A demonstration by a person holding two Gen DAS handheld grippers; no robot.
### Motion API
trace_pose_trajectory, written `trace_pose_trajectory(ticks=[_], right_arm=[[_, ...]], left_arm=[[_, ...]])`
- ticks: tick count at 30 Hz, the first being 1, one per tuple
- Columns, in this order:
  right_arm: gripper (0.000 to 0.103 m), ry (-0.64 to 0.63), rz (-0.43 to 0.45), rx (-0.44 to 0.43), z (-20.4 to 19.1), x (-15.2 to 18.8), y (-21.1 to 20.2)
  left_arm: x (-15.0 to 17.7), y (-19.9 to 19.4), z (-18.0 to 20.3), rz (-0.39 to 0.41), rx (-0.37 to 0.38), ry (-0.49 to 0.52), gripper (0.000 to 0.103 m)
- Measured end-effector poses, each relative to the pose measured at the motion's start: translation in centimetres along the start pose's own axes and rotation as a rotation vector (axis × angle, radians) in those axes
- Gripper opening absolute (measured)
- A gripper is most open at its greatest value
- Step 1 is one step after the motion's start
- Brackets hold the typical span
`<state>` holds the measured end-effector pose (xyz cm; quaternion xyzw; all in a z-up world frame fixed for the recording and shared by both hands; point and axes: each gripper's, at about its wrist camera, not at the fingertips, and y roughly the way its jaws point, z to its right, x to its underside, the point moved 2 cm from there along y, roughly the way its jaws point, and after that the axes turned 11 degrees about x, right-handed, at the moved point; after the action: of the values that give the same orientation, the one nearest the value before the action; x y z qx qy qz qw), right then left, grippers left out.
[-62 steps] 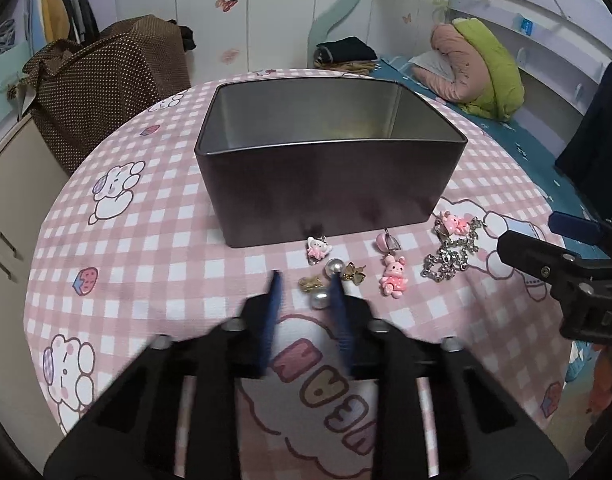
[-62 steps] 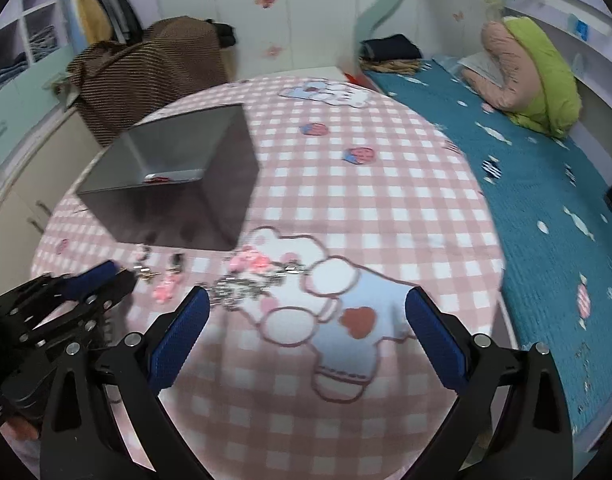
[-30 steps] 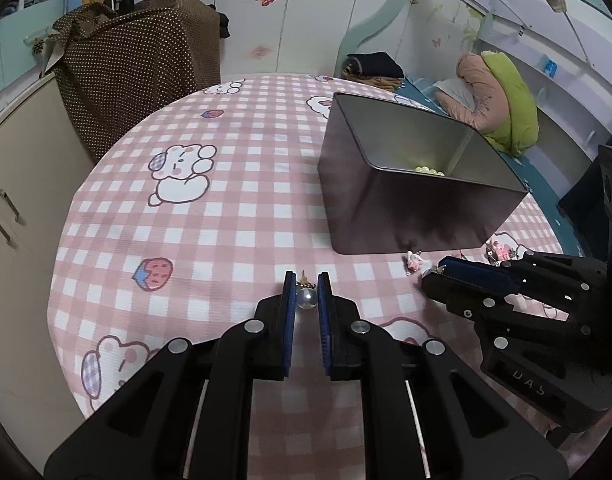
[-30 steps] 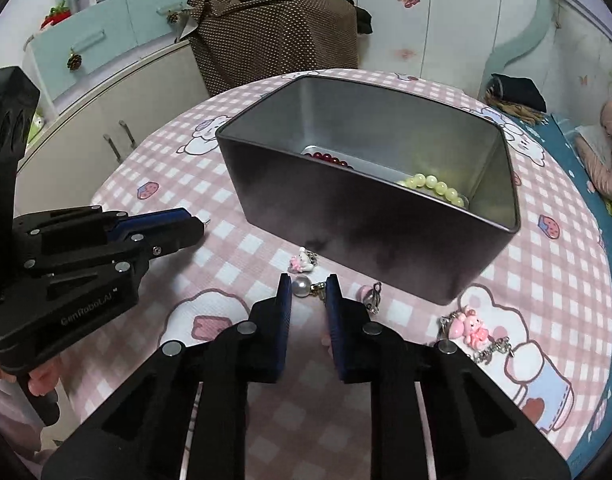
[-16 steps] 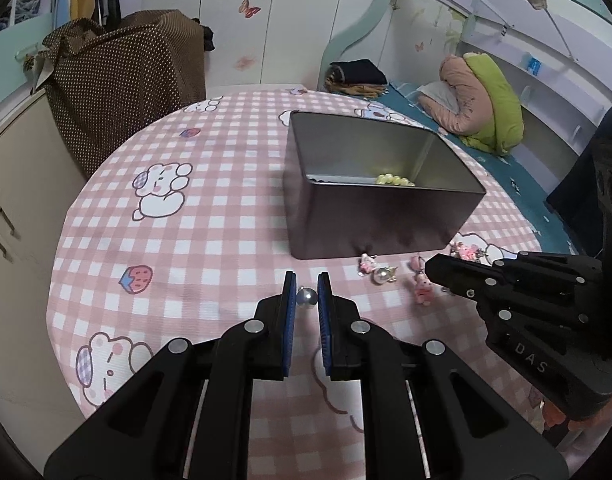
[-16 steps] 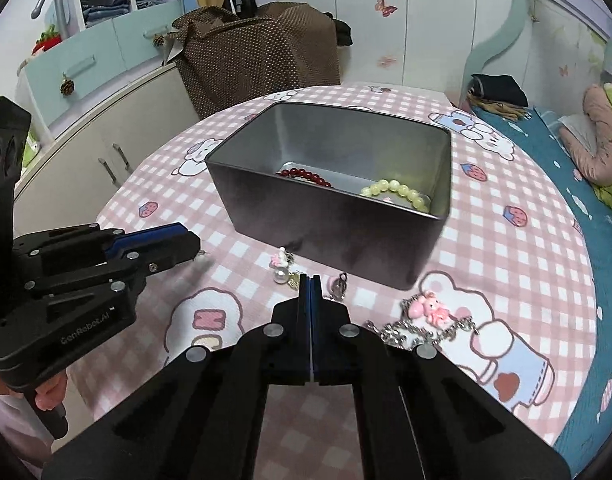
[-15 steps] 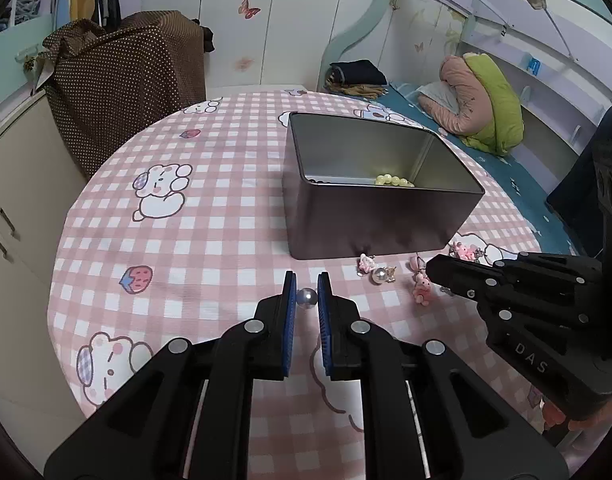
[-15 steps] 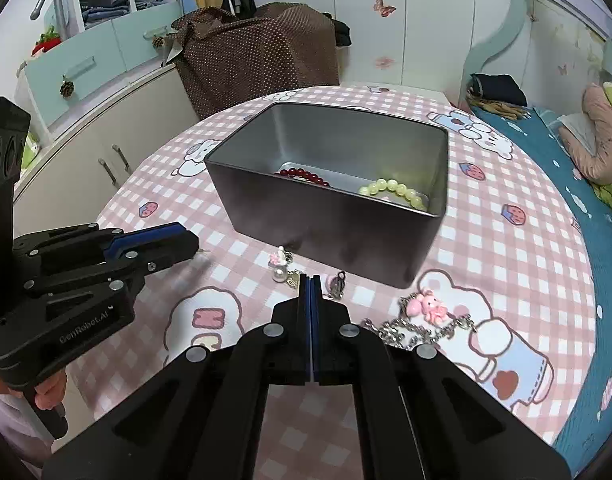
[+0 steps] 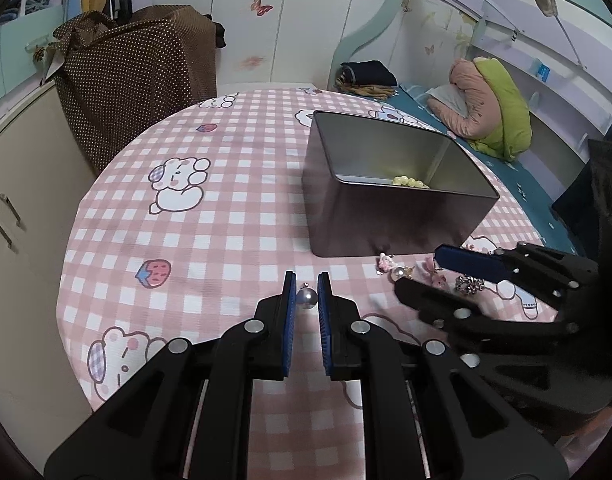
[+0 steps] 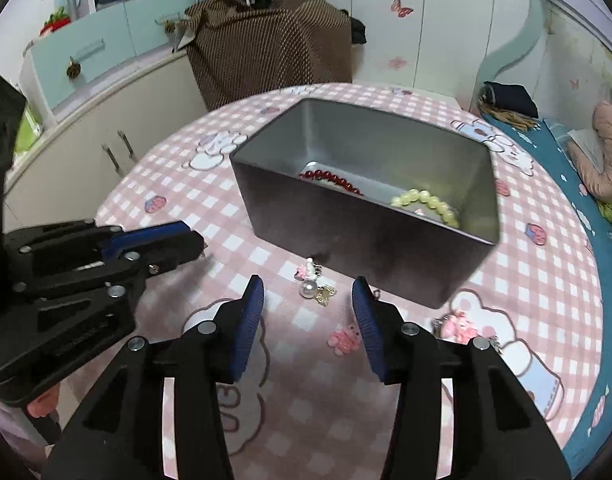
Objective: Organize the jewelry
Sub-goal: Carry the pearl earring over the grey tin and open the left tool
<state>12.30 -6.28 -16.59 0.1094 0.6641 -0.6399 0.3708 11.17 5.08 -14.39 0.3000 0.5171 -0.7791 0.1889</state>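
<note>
My left gripper point(image 9: 306, 292) is shut on a pearl earring point(image 9: 307, 297) and holds it above the table, left of the dark metal tin point(image 9: 389, 224). My right gripper point(image 10: 307, 304) is open and empty above a second pearl earring point(image 10: 309, 289) with a gold charm point(image 10: 325, 294) on the cloth. The tin point(image 10: 345, 236) holds a red bead bracelet point(image 10: 331, 180) and a pale green bead bracelet point(image 10: 425, 202). Pink charms point(image 10: 343, 339) and a silver chain point(image 9: 467, 283) lie in front of the tin. The left gripper also shows in the right wrist view point(image 10: 198, 242).
The round table has a pink checked cloth point(image 9: 194, 216) with bear prints. A brown dotted bag point(image 9: 134, 76) stands behind it, cabinets point(image 10: 90, 148) to the left, and a bed with teal cover point(image 10: 577, 184) to the right.
My right gripper has opened from shut and now sits over the pearl earring on the cloth. My left gripper still holds its pearl and has shifted left of the tin.
</note>
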Motion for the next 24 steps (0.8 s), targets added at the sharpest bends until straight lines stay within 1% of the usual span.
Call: trace_pose_trajectory(ticks=[2,3,4,5,7,11,12,14,20,24], right_arm=[[0.04,-0.004,-0.023,0.014,-0.2,0.1,1.0],[0.034,-0.01,-0.025,0.019,-0.2,0.2,1.3],[0.023,-0.022,-0.015,0.02,-0.4,0.3,1.1],[0.017,-0.025,-0.014,0.028,-0.4,0.2,0.8],[0.017,-0.018,-0.019,0.013,-0.1,0.1,0.5],[0.016,-0.007,-0.022,0.012,0.1,0.4,-0.3],[0.013,0.0,-0.02,0.008,0.3,0.4,-0.4],[0.013,0.015,-0.014,-0.004,0.7,0.4,-0.9],[0.013,0.036,-0.002,0.013,1.7,0.6,-1.5],[0.012,0.059,0.026,0.025,2.8,0.5,-2.7]], left_arm=[[0.0,0.0,-0.2,-0.001,0.002,-0.001,0.011],[0.0,0.0,-0.2,-0.001,0.002,-0.001,0.011],[0.0,0.1,-0.3,-0.002,0.003,-0.002,0.011],[0.0,0.1,-0.4,-0.003,0.003,-0.004,0.011],[0.0,0.2,-0.6,-0.004,0.003,-0.007,0.011],[-0.1,0.1,-0.4,-0.004,0.006,-0.009,0.011],[-0.1,0.1,-0.3,-0.004,0.007,-0.008,0.011],[-0.2,0.1,0.1,-0.004,0.01,-0.002,0.011],[-0.4,-0.1,1.3,0.005,0.023,0.019,0.011],[-0.7,-0.4,1.9,0.012,0.026,0.033,0.011]])
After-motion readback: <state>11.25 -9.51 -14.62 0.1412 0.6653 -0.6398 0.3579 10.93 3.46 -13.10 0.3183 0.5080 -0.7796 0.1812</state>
